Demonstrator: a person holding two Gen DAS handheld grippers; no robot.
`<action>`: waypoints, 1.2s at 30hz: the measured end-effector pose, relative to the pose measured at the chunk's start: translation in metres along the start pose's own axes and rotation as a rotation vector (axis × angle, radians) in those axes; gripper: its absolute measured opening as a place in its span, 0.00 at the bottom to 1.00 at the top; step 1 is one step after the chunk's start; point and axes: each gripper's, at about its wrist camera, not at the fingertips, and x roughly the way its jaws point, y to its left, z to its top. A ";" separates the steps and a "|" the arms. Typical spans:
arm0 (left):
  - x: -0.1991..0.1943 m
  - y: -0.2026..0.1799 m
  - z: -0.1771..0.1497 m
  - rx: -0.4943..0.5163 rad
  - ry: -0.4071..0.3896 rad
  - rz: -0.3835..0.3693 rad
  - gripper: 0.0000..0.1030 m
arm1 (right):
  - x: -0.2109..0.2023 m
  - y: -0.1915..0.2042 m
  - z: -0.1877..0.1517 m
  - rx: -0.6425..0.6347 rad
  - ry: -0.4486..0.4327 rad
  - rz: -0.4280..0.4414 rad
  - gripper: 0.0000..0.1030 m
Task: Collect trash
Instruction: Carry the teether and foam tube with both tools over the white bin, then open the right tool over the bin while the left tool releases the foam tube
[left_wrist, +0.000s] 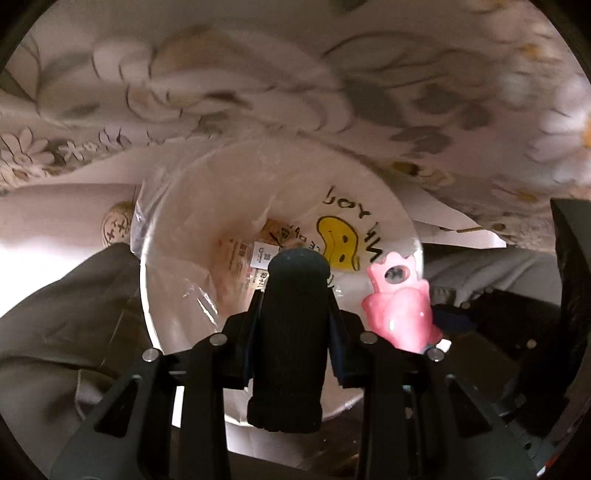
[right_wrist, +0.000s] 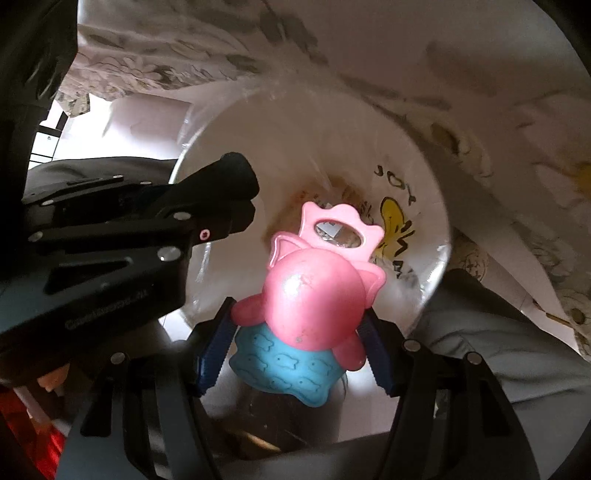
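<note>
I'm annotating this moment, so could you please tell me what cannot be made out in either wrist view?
- Bin bottom: left wrist view, hidden by the black object in the left gripper; the papers there are too small to read.
- Bin's printed lettering: right wrist view, partly covered by the pink toy in the right gripper.
- Floral fabric: left wrist view, blurred.

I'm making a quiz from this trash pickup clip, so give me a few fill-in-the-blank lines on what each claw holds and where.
1. The right claw is shut on a pink and ____ toy.
2. The left claw is shut on a ____ cylindrical object.
3. Both claws hang over a clear-lined bin printed with a ____ smiley face.
4. The cloth behind the bin has a ____ pattern.

Missing: blue; black; yellow; floral
</note>
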 end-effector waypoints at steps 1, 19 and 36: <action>0.004 0.002 0.001 -0.004 0.007 0.003 0.31 | 0.004 -0.001 0.001 0.007 0.004 0.000 0.65; 0.047 0.018 0.019 -0.135 0.075 -0.031 0.32 | 0.048 -0.021 0.018 0.078 0.031 0.019 0.65; 0.051 0.012 0.015 -0.148 0.098 0.000 0.53 | 0.045 -0.019 0.023 0.076 -0.004 0.014 0.69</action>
